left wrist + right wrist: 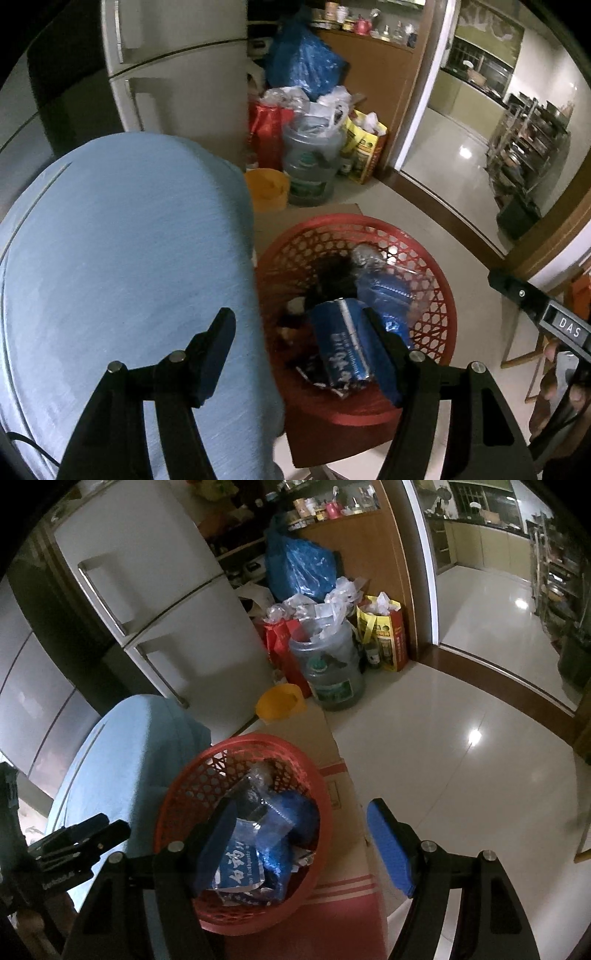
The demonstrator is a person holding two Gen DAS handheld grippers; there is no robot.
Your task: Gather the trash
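A red mesh basket (pixel 439 295) stands on a cardboard box beside a table with a blue cloth (pixel 129 258). It holds blue wrappers (pixel 343 350), clear plastic and dark scraps. My left gripper (pixel 299 354) is open and empty, hovering over the table's edge and the basket's near side. In the right wrist view the basket (pixel 177 797) holds a blue-and-white packet (pixel 240 871). My right gripper (pixel 303 834) is open and empty above the basket's right rim and the box (pixel 347 849). The left gripper's body (pixel 74 845) shows at lower left there.
A white fridge (pixel 166 609) stands behind the table. Beside it are a water jug (pixel 332 672), a yellow bowl (pixel 277 701), red and yellow bags and a blue plastic bag (pixel 299 565). Shiny tiled floor (pixel 461 757) spreads to the right, towards a doorway.
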